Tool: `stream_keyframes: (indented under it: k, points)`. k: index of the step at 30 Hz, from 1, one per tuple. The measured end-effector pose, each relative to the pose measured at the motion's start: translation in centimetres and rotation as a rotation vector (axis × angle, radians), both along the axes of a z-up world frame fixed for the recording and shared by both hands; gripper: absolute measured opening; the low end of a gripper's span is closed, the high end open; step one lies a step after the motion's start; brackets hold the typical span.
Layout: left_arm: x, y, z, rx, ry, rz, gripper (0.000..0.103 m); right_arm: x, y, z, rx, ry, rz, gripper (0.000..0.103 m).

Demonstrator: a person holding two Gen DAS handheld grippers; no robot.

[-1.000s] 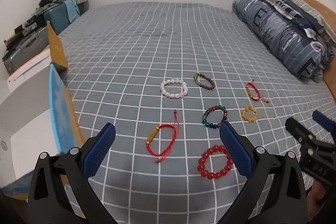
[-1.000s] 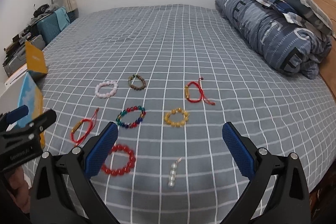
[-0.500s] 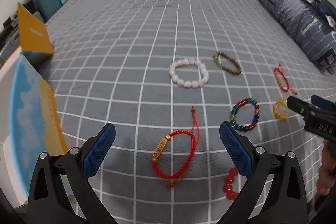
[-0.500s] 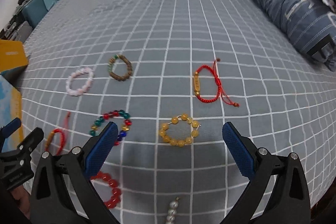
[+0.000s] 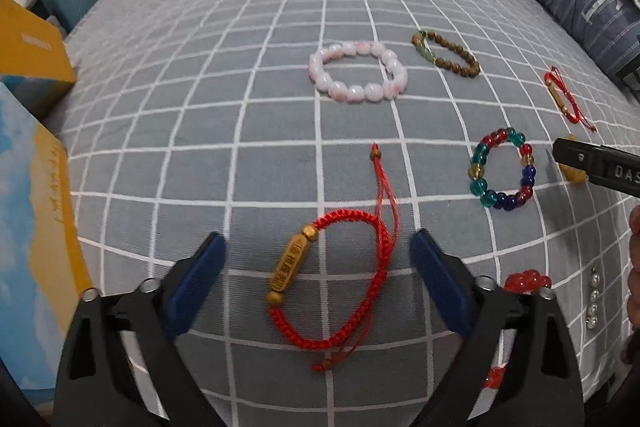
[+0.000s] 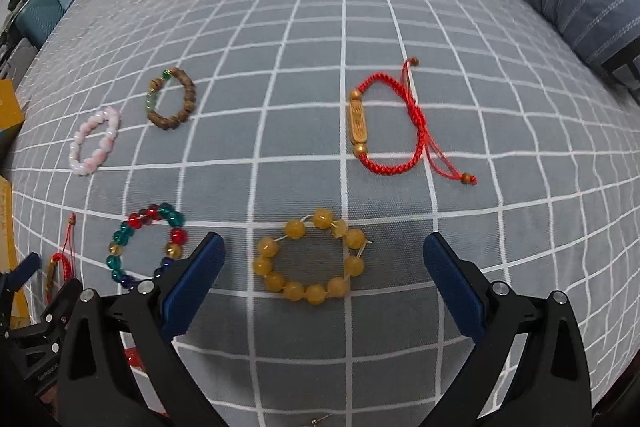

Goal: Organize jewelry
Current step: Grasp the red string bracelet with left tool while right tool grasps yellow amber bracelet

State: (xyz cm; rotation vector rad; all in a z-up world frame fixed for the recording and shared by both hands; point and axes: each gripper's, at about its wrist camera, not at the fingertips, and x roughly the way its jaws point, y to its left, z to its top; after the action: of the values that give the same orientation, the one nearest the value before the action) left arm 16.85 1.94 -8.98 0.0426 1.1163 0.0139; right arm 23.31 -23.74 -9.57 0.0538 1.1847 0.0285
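left wrist, wide-open empty left tool (image 5: 316,267) over braided red cord bracelet (image 5: 340,283), right tool (image 6: 324,267) likewise over round amber beads (image 6: 310,257)

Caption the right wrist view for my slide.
Open right tool poised over a yellow bead bracelet on the gridded bedsheet, other bracelets lying around it.

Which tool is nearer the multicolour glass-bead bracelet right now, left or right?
Right. The multicolour bracelet lies just beside the right tool's left finger, partly behind it. The left tool straddles a red cord bracelet, further from it.
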Motion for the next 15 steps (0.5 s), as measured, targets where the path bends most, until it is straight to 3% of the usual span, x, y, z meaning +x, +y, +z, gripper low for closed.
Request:
stream_keyframes:
  k: [2, 7, 13, 15]
  points:
    - [0.11, 0.12, -0.09, -0.012, 0.005, 0.005, 0.085, 0.33, -0.32, -0.53, 0.009, 0.019, -0.006, 0.087]
    - [0.32, 0.64, -0.18, -0.039, 0.018, 0.005, 0.07, 0.41, -0.71, -0.51, 0.016, 0.021, -0.006, 0.073]
    - [0.08, 0.33, 0.03, -0.041, 0.039, -0.01, 0.053, 0.08, -0.75, -0.19, 0.015, 0.018, -0.017, 0.041]
    - [-0.22, 0.3, 0.11, -0.053, 0.045, -0.014, 0.043, -0.13, -0.87, -0.12, 0.01, 0.014, -0.022, 0.025]
